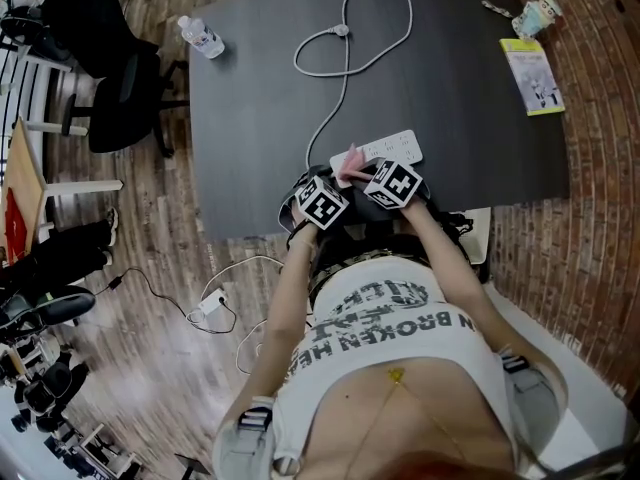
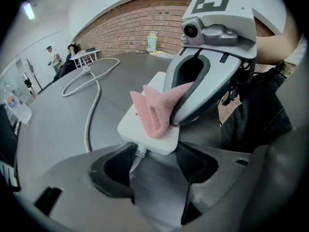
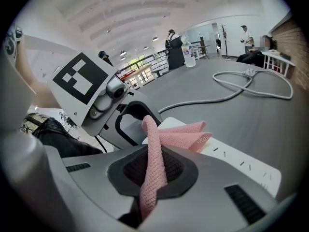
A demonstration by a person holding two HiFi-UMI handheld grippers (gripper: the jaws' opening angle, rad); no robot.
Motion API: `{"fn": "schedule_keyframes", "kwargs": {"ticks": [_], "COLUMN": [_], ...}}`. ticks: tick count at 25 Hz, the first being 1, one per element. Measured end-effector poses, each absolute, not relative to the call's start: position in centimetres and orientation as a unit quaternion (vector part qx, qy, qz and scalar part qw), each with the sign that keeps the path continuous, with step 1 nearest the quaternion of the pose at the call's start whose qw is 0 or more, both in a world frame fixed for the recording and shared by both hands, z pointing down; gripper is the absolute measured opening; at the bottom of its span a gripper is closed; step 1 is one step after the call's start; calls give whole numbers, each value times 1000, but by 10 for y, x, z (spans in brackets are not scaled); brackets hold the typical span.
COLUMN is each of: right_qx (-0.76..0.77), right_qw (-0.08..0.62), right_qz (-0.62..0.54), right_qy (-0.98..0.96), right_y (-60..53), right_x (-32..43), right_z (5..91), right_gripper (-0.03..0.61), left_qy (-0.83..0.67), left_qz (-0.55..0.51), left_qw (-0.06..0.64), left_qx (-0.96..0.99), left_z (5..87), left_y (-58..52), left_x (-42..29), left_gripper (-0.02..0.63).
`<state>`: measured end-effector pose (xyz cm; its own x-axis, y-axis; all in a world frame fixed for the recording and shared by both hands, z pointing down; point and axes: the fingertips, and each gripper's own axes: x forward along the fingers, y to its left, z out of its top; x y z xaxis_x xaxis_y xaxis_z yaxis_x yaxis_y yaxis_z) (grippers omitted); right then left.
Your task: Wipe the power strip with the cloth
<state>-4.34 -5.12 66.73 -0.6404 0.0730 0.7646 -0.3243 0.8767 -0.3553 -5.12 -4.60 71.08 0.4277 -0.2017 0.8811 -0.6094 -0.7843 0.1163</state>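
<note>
At the near edge of the table, the left claw stands wide, with the end of the white power strip just before it. The right claw pinches the pink cloth, which lies on the strip. Farther, the white cable loops.

Left tongs, right tongs meet at pink cloth — on power strip.

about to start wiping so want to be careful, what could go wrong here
The left gripper is open, not clamping the power strip, so a wipe may shove it along the table. The right gripper pinches only a narrow fold of the cloth, which might slip out.
</note>
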Motion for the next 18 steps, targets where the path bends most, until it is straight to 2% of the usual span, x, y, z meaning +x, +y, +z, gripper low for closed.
{"fn": "schedule_keyframes", "kwargs": {"ticks": [18], "right_qx": [101], "right_qw": [425], "right_qz": [239], "right_qy": [-867], "right_y": [-61], "right_x": [-24], "right_z": [668], "right_gripper": [15], "left_qy": [-241], "left_qz": [469], "left_qw": [217], "left_qx": [822], "left_z": [708], "left_y": [-44], "left_x": [-47], "left_gripper": [264]}}
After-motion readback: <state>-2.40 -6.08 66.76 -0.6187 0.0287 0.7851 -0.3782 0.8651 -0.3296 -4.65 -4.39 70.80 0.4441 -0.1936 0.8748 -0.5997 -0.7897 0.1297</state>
